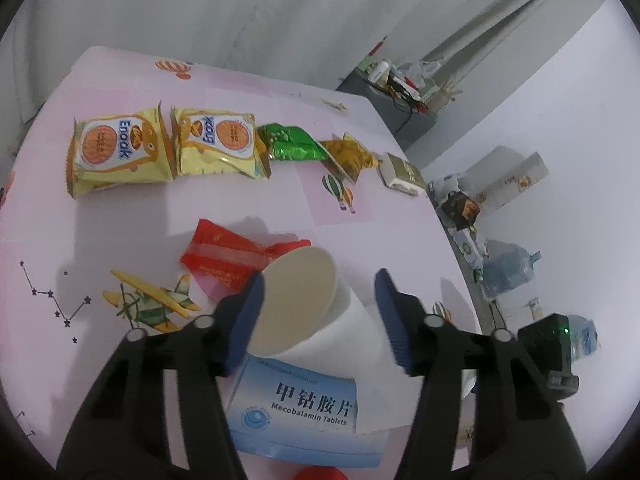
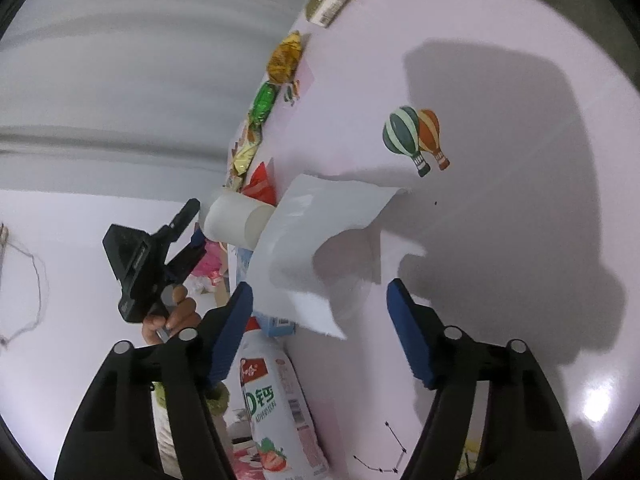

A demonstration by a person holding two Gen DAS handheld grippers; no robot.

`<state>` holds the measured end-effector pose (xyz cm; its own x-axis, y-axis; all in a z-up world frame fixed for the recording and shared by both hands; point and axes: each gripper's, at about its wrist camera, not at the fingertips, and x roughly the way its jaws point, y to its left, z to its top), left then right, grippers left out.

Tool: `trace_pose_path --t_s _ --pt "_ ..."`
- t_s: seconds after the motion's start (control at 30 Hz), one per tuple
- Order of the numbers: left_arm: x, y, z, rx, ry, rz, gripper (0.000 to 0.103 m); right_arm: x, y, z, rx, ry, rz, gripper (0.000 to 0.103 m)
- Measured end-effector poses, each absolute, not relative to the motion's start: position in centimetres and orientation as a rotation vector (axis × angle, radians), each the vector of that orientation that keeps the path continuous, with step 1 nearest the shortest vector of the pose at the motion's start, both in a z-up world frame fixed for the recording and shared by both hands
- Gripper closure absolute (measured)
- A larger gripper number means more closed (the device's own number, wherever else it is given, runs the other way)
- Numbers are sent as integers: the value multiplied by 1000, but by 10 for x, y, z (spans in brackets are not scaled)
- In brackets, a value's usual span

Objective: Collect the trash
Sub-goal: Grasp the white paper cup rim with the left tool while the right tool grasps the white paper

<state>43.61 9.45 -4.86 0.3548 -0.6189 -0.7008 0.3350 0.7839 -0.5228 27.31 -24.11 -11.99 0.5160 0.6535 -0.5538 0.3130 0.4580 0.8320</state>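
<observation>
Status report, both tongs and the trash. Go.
Left tongs open, straddling paper cup. Right tongs open over white paper sheet. Tablet box under the cup.

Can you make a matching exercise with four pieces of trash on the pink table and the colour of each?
Things:
1. lying paper cup
2. crumpled foil wrapper
3. flat plastic bag
4. Mecobalamin tablet box

Colours:
A. red
B. blue and white
C. green
D. white

Pairs: 1-D, 2-C, 3-A, 4-B
</observation>
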Motion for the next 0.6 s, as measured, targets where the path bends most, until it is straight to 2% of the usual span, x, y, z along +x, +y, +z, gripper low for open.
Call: trace_pose_path --t_s 0.17,0.37,0.43,0.53,0.6 --pt "434 91 -52 -290 1043 -655 74 281 -241 -130 1197 1047 287 55" --pt "429 92 -48 -290 1014 -694 90 288 -241 -127 1225 1006 322 77" --pt "428 92 -46 -288 1005 -705 94 288 -241 -123 1214 993 323 88" --pt "424 92 -43 -297 992 -725 98 290 -240 -120 1209 978 321 97" --pt "420 92 -39 -294 975 -730 100 289 -239 -116 1203 959 332 98"
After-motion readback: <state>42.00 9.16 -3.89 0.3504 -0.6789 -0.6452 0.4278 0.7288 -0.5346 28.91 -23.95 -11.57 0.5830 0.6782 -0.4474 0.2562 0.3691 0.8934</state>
